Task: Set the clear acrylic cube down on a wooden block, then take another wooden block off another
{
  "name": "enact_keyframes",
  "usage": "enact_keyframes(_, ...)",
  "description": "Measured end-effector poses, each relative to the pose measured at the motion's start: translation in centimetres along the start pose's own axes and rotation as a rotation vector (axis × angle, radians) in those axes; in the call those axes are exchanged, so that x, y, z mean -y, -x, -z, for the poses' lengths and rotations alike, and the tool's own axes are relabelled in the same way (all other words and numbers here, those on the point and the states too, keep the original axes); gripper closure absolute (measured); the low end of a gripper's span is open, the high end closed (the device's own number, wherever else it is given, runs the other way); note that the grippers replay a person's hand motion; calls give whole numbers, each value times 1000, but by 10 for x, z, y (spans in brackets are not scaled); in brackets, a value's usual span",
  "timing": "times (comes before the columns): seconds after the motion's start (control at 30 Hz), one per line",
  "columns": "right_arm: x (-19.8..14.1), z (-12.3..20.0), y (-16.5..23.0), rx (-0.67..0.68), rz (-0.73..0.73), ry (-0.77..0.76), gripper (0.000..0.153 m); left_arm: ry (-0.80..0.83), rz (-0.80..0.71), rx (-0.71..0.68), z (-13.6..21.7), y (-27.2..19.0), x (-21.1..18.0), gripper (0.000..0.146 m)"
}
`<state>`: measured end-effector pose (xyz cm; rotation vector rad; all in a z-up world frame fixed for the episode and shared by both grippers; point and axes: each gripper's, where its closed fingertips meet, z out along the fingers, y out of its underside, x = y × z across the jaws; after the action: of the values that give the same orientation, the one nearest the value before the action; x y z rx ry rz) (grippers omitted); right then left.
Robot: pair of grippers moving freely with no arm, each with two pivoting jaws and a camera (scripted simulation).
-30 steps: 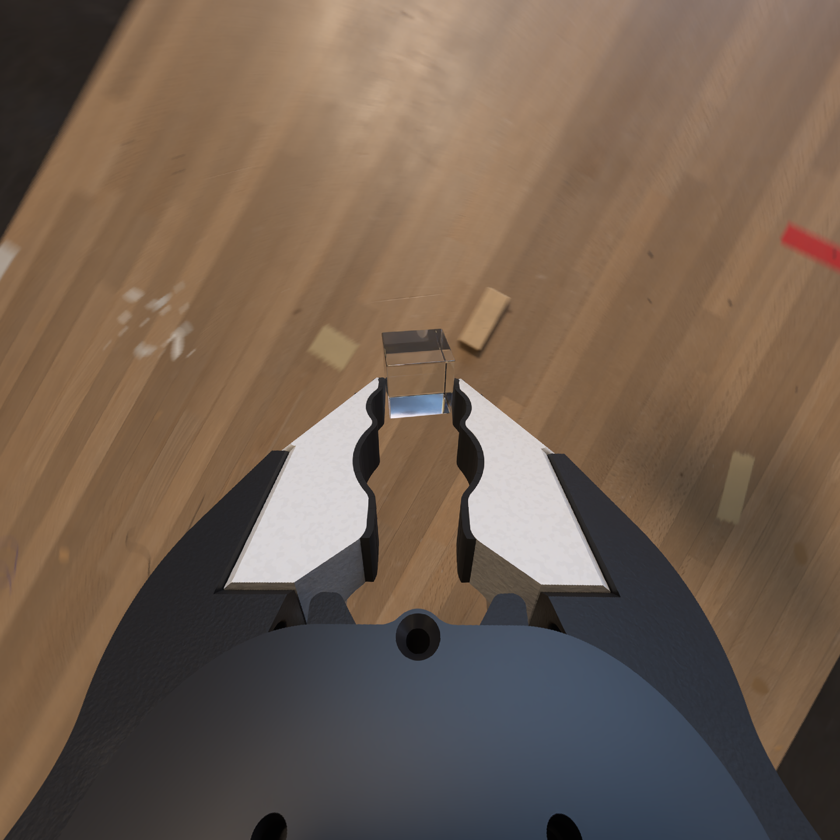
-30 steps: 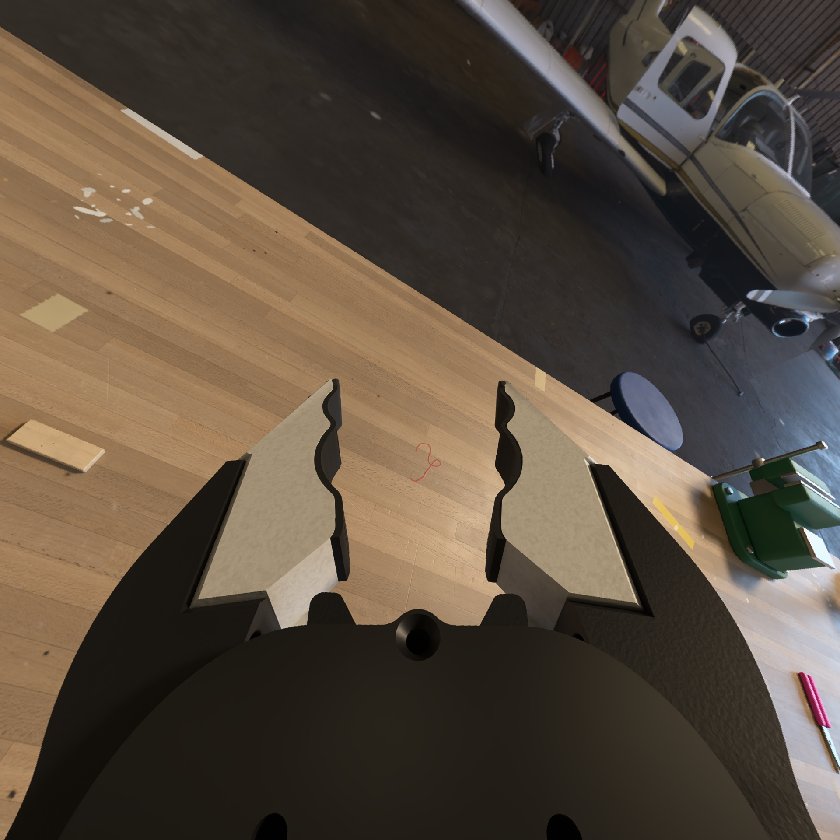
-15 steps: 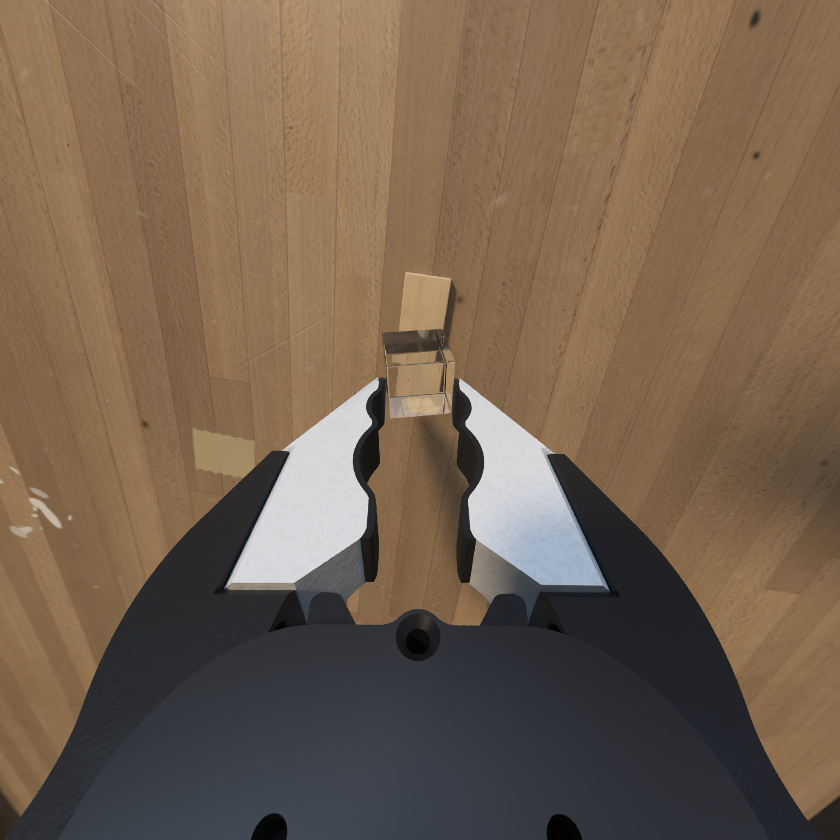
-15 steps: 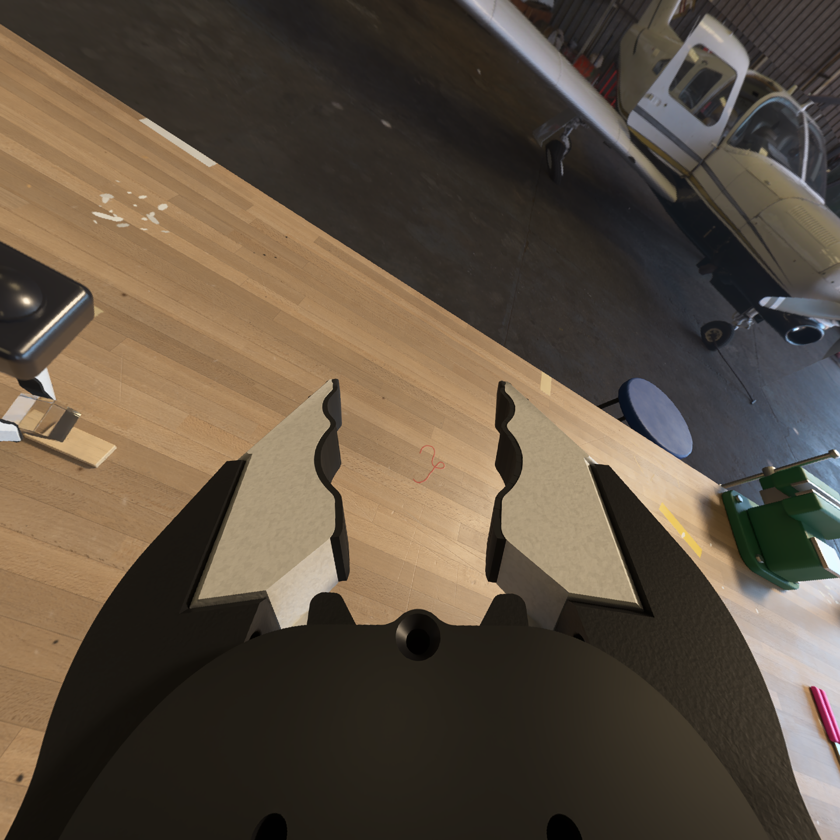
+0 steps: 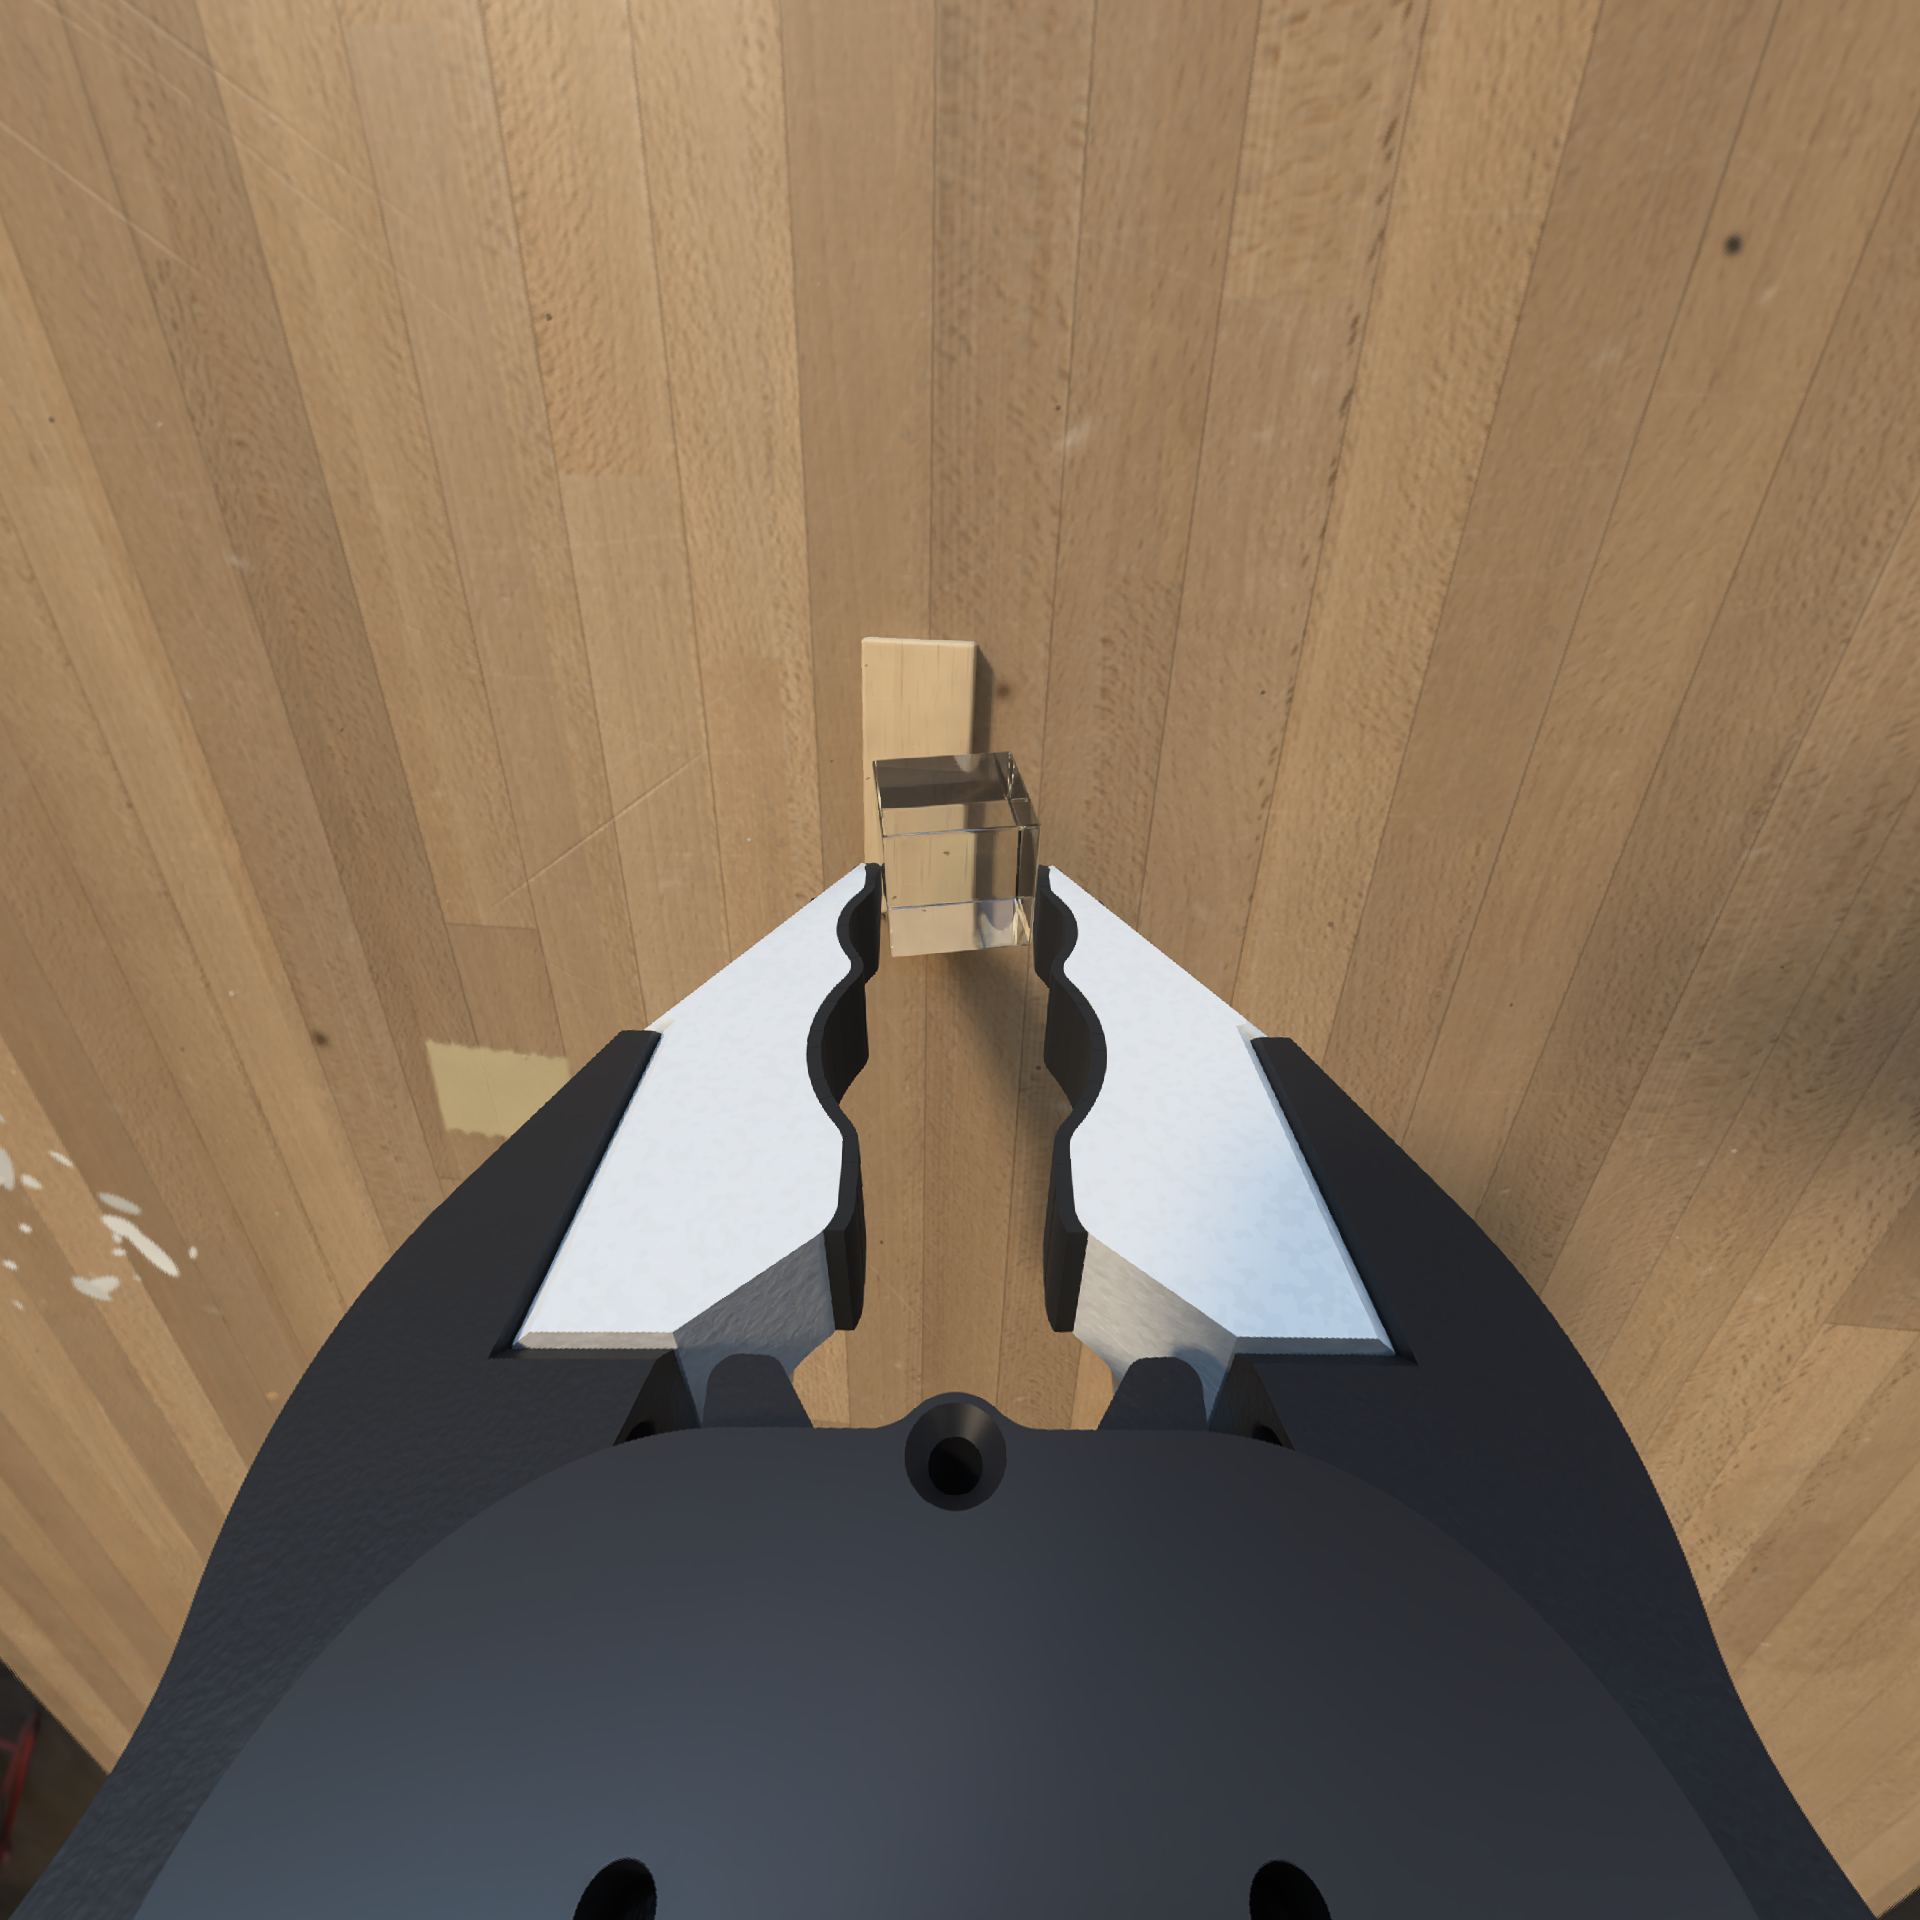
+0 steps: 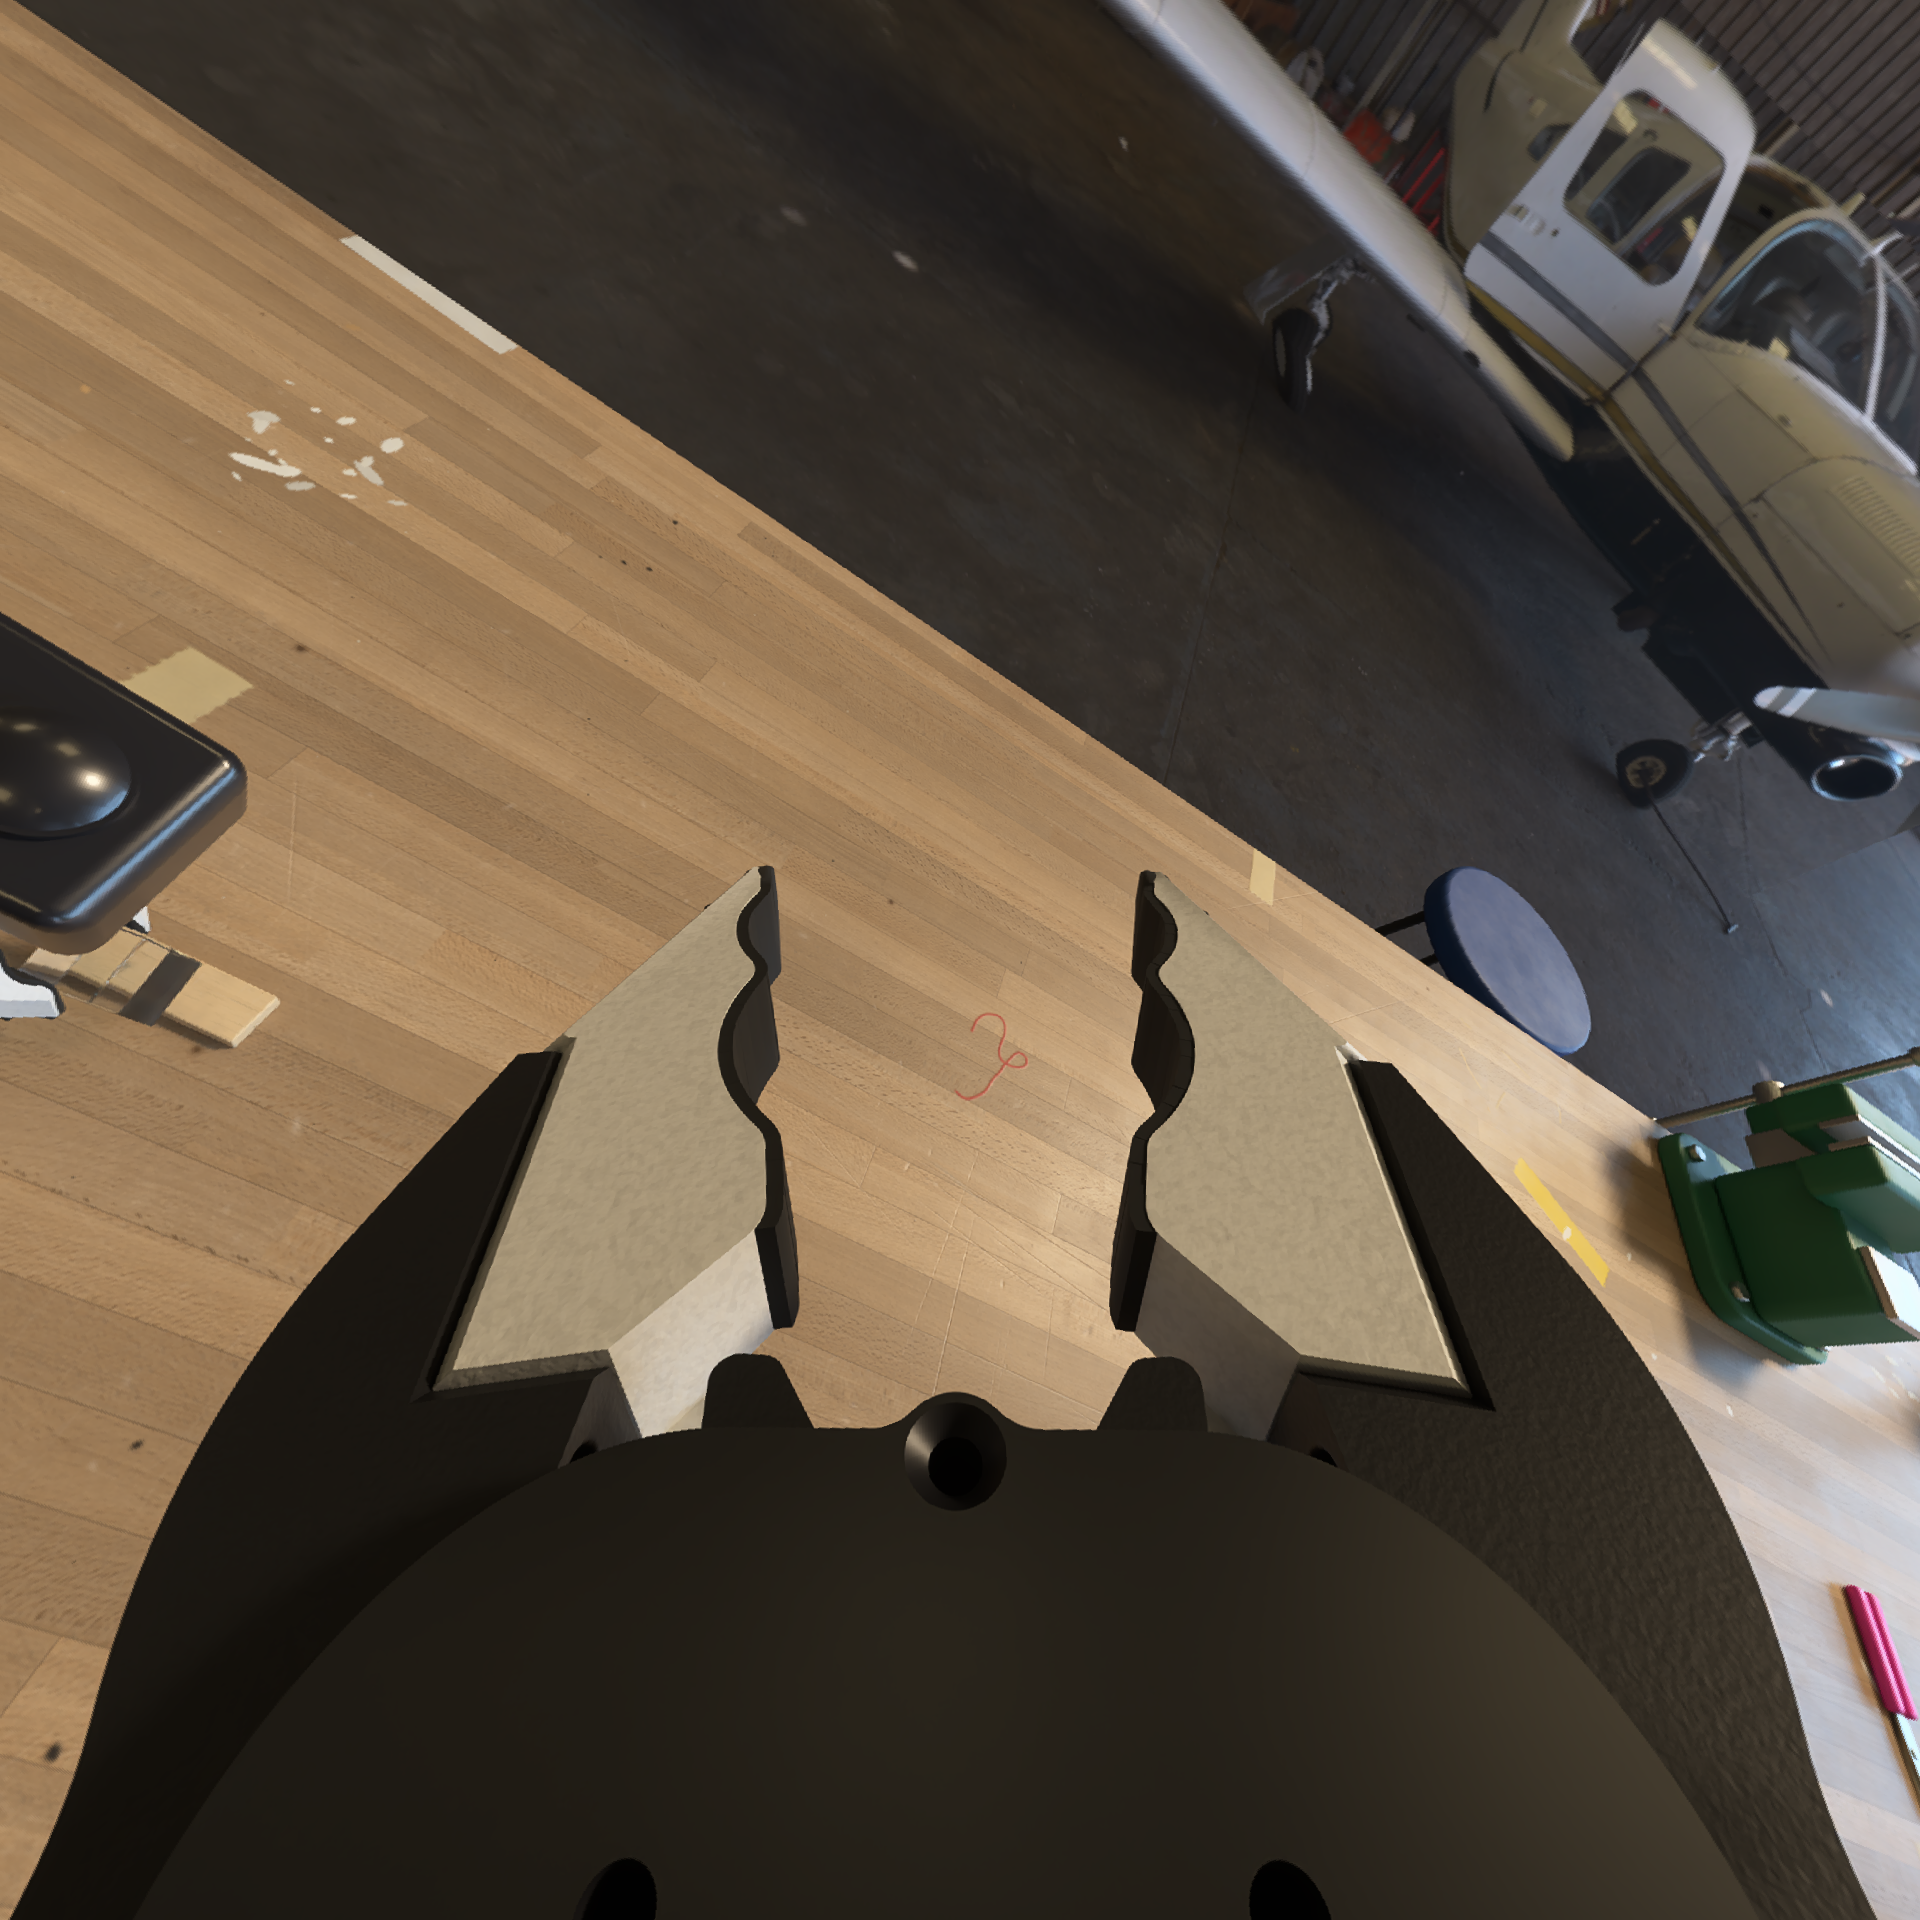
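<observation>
My left gripper (image 5: 957, 883) is shut on the clear acrylic cube (image 5: 954, 847), held at its fingertips. The cube hangs over the near end of a flat pale wooden block (image 5: 917, 701) that lies on the workbench; I cannot tell if cube and block touch. In the right wrist view the same block (image 6: 213, 1008) shows at the left edge under the left gripper's black body (image 6: 94, 774). My right gripper (image 6: 954, 883) is open and empty above bare bench. No stacked blocks are in view.
A tape patch (image 5: 488, 1086) and white paint flecks (image 5: 114, 1242) mark the bench left of the block. The bench's far edge (image 6: 831, 561) drops to a dark floor. A blue stool (image 6: 1507, 961), a green vise (image 6: 1808, 1226) and a pink pen (image 6: 1881, 1662) are at the right.
My left gripper has tipped to look down and carried the cube over the wooden block, now lower and closer to it. The right gripper has shifted only slightly and stays open.
</observation>
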<state>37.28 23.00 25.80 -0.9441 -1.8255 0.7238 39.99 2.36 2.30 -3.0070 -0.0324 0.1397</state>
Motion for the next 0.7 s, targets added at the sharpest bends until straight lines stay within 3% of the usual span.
enact_keyframes(0.47, -2, -2, 2, 8, 6, 12, 84, -44, -19, 20, -6, 10, 4, 118)
enact_keyframes(0.53, -2, -2, 1, 8, 5, 11, 84, -71, 28, -8, 6, 9, 2, 104)
enact_keyframes(0.7, -3, -1, 1, 11, 8, 12, 84, -272, 200, -25, 80, 29, -26, 96)
